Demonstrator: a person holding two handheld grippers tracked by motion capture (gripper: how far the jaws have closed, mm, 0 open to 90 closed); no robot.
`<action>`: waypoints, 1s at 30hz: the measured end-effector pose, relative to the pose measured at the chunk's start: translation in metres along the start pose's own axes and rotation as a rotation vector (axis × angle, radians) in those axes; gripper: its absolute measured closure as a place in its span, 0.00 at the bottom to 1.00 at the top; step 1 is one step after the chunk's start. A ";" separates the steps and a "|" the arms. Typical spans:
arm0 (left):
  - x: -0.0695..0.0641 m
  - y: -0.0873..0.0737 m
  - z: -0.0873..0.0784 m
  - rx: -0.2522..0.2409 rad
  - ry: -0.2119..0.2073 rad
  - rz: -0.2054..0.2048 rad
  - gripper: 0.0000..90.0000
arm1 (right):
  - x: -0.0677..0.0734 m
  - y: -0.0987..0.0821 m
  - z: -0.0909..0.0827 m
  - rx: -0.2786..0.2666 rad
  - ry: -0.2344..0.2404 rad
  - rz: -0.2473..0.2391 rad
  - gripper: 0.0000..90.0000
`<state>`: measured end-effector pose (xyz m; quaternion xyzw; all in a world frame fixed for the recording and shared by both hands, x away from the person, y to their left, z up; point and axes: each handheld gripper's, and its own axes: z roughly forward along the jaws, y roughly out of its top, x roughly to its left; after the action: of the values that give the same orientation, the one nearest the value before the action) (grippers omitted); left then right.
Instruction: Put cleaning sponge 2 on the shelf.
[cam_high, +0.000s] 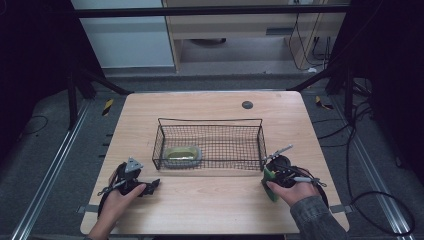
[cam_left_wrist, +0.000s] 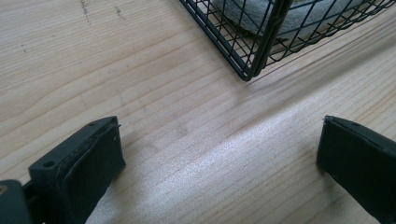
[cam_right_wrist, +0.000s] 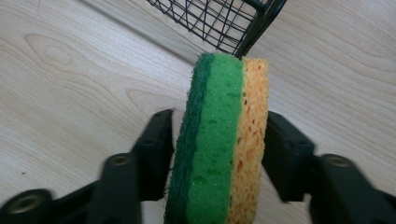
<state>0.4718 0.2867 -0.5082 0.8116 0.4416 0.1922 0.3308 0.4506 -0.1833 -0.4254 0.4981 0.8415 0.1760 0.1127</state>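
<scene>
A sponge (cam_right_wrist: 217, 88), green on one face and yellow on the other, stands on edge between my right gripper's (cam_right_wrist: 218, 123) two jaws, whose pads touch both faces. In the high view the right gripper (cam_high: 270, 184) holds this sponge (cam_high: 269, 176) just off the front right corner of a black wire basket (cam_high: 210, 120). A second, grey-green sponge (cam_high: 183, 155) lies inside the basket at its front left. My left gripper (cam_high: 153, 186) rests near the basket's front left corner (cam_left_wrist: 254, 70), open, with bare wood between its jaws (cam_left_wrist: 219, 140).
The basket sits mid-table on a light wooden table (cam_high: 210, 205). A small dark round disc (cam_high: 247, 104) lies near the far edge. The basket's corner (cam_right_wrist: 252, 28) stands just beyond the held sponge. Dark floor, cables and frame posts surround the table.
</scene>
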 end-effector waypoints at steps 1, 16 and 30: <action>0.000 0.000 0.000 0.000 0.000 0.000 0.00 | -0.001 0.000 -0.001 -0.002 0.010 0.006 0.66; 0.004 -0.001 -0.001 -0.007 0.010 -0.014 0.02 | -0.030 -0.007 -0.020 -0.077 0.013 0.014 0.71; 0.005 -0.002 -0.001 -0.014 0.020 -0.023 0.02 | -0.072 0.015 -0.043 -0.173 -0.020 0.022 0.71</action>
<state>0.4731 0.2924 -0.5085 0.8022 0.4525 0.1996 0.3345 0.4813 -0.2482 -0.3795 0.4974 0.8166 0.2442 0.1616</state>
